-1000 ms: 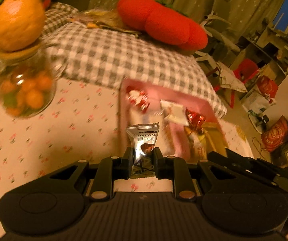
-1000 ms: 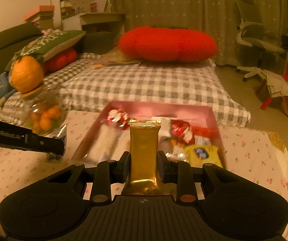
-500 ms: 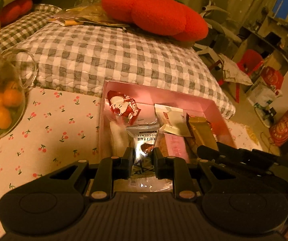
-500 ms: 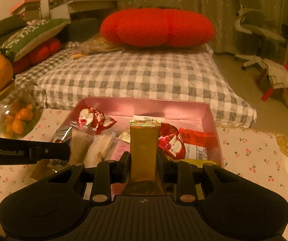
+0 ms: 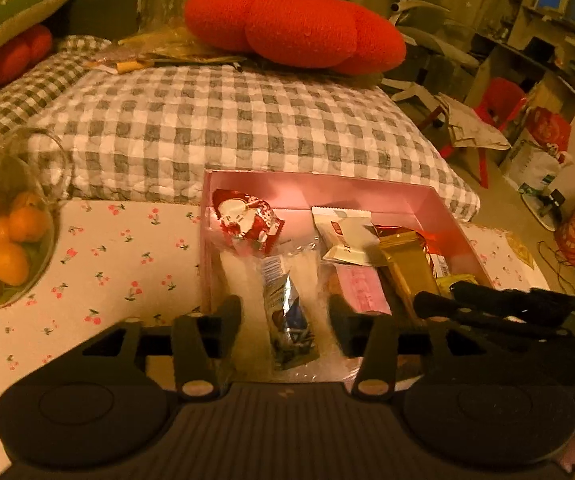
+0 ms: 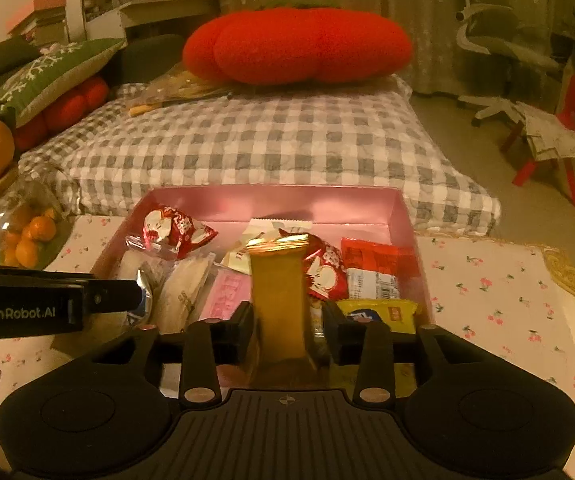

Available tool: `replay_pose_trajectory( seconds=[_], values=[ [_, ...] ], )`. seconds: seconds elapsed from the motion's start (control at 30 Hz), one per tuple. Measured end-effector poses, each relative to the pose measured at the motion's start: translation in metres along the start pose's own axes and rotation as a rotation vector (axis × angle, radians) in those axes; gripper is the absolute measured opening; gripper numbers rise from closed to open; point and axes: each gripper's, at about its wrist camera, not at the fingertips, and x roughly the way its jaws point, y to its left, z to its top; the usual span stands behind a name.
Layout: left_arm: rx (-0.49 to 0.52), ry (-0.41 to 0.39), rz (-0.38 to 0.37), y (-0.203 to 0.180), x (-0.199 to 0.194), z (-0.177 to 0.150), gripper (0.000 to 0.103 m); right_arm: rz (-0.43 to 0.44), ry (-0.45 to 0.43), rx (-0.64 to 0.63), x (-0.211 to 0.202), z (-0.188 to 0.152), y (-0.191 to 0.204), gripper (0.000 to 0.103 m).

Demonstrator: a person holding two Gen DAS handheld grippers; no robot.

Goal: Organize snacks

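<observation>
1. the left gripper [image 5: 285, 316] has just been opening; its fingers [image 5: 229, 316] now stand apart, clear of the silver foil chocolate truffle packet [image 5: 287, 312] between them, so that packet is let go. it lies in the near left part of the shallow pink cardboard box [image 5: 327, 186], on top of clear-wrapped pale snacks.
2. the right gripper [image 6: 289, 328] has likewise just been opening; its fingers [image 6: 243, 330] stand slightly off the sides of the gold foil snack bar [image 6: 281, 300], no longer pressing it. the bar sits over the middle of the box, its near end low between the fingers.
3. risk: the gold bar seems propped on the heap of other packets rather than lying flat; it could tip or slide sideways onto the red and white wrapped candy [image 6: 323, 272] or the yellow packet [image 6: 379, 314] if the fingers brush it on the way out.
4. risk: the truffle packet rests on slippery plastic wrap and could be dragged toward the near wall by a finger pulling back low.
5. risk: the two grippers are close together over the box, so withdrawing both at once might knock them together.
6. orientation: the gold bar's long axis runs near to far, its crimped end pointing far. the truffle packet's long axis also runs near to far, tilted slightly, far end leaning left.
</observation>
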Motion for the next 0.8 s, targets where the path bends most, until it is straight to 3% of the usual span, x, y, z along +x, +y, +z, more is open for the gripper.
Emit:
replay_pose_trajectory(
  seconds=[0.03, 0.2, 0.4, 0.8],
  values=[
    [0.003, -0.005, 0.005, 0.0, -0.003, -0.002, 0.061, -0.003, -0.004, 0.001, -0.005, 0.0, 0.0, 0.047],
    [0.008, 0.013, 0.033, -0.001, -0.025, -0.01, 0.075, -0.025, -0.016, 0.009, -0.033, 0.0, 0.003, 0.065],
    [0.012, 0.03, 0.069, -0.004, -0.055, -0.021, 0.092, -0.044, -0.014, 0.02, -0.065, -0.008, 0.009, 0.074],
    [-0.019, 0.034, 0.113, -0.007, -0.087, -0.045, 0.102, -0.155, 0.017, -0.012, -0.108, -0.025, 0.015, 0.089]
  ],
)
